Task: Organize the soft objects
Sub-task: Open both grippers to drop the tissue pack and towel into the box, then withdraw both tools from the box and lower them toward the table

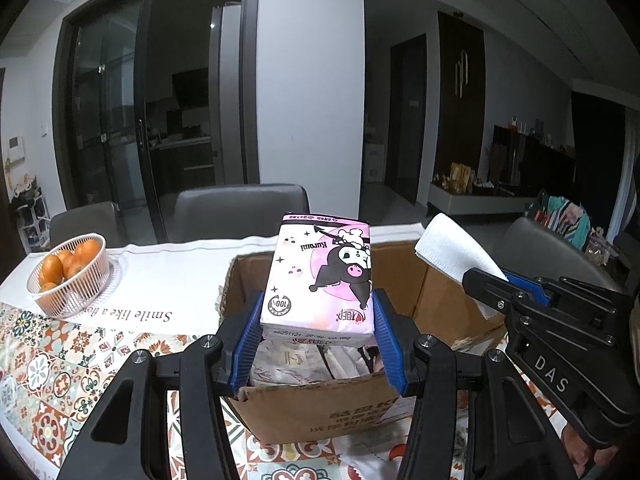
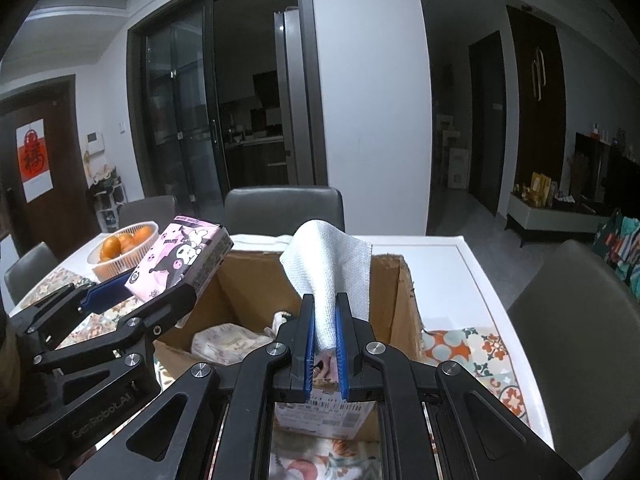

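Note:
My left gripper (image 1: 318, 316) is shut on a pink Kuromi tissue pack (image 1: 324, 276) and holds it above the open cardboard box (image 1: 316, 404). The pack also shows in the right wrist view (image 2: 180, 260), held over the box's left edge. My right gripper (image 2: 325, 312) is shut on a white cloth (image 2: 332, 268) that stands up and droops over the box (image 2: 394, 300). The cloth shows at the right in the left wrist view (image 1: 452, 250). Soft packets (image 2: 228, 342) lie inside the box.
A white basket of oranges (image 1: 68, 276) stands at the table's left on a patterned tablecloth (image 1: 52, 364). Grey chairs (image 1: 240, 208) stand behind the table and one at the right (image 2: 576, 320). The white table edge (image 2: 480, 276) runs to the right.

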The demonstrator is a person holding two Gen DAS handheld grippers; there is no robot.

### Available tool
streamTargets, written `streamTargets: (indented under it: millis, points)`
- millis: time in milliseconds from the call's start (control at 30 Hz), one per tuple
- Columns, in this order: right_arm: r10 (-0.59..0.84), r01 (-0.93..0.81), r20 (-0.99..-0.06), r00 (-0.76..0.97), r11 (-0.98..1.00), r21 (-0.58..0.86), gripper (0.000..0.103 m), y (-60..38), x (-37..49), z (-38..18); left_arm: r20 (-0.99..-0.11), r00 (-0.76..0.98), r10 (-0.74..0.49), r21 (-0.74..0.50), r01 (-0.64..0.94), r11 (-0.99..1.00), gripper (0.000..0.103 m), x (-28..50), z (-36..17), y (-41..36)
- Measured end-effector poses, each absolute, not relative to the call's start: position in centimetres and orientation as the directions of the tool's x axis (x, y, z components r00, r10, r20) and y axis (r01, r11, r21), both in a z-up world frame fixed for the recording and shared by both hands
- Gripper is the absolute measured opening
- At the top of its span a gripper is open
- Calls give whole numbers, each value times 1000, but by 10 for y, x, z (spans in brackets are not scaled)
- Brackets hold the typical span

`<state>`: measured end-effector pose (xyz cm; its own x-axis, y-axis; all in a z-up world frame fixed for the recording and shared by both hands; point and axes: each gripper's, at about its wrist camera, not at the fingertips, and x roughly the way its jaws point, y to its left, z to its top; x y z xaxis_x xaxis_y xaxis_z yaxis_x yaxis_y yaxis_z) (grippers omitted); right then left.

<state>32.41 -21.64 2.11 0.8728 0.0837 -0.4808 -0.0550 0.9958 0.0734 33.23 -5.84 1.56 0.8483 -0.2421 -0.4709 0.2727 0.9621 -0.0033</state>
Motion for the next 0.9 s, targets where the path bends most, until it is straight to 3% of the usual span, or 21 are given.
streamTargets:
  millis: [367, 500, 900]
  points:
    - [83, -46, -531, 844, 996, 82, 12, -218, 347, 2, -533, 813, -234, 24, 290, 957, 54, 353, -8, -68]
    - [82, -33, -532, 843, 994, 100, 40, -224, 352, -1, -527, 818, -229, 25, 284, 958, 60, 354, -6, -66]
    - [67, -20, -502, 862, 995, 99, 40, -222, 331, 13, -472, 851, -230, 16, 269, 963, 64, 325, 13, -52]
